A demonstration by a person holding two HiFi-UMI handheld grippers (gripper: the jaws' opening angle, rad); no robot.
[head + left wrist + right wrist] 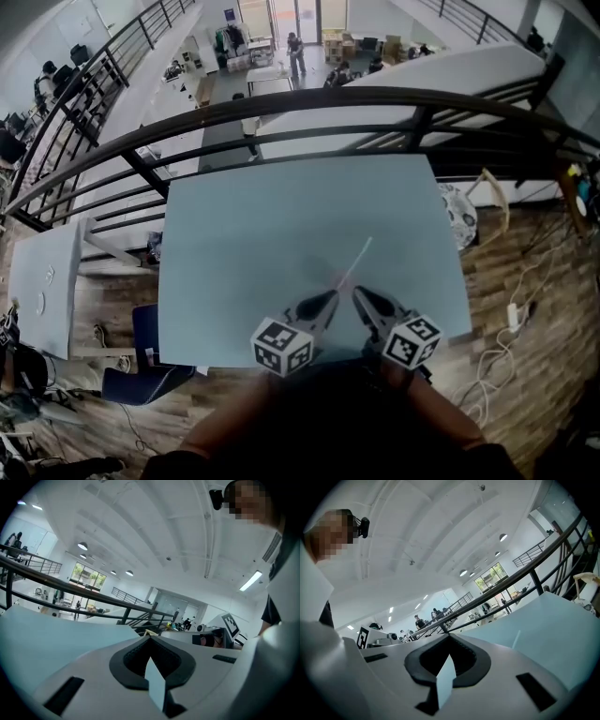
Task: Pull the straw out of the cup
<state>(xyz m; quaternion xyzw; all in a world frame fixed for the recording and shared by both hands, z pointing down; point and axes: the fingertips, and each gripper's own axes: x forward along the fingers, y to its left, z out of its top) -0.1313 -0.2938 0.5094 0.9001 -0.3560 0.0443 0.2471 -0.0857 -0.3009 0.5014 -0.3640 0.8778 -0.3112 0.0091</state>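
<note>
The straw (357,260) lies free on the desk (234,244); no cup is visible. The left hand-held gripper (328,298) and right hand-held gripper (360,294) sit closed and empty, probably idle.

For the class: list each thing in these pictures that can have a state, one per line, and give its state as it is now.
Straw: lying flat on the table, in no cup, held by neither gripper.
Left gripper: shut, empty, tip close to the straw's near end.
Right gripper: shut, empty, beside the left gripper.
Table: level, bearing the straw.
Cup: none can be made out.
</note>
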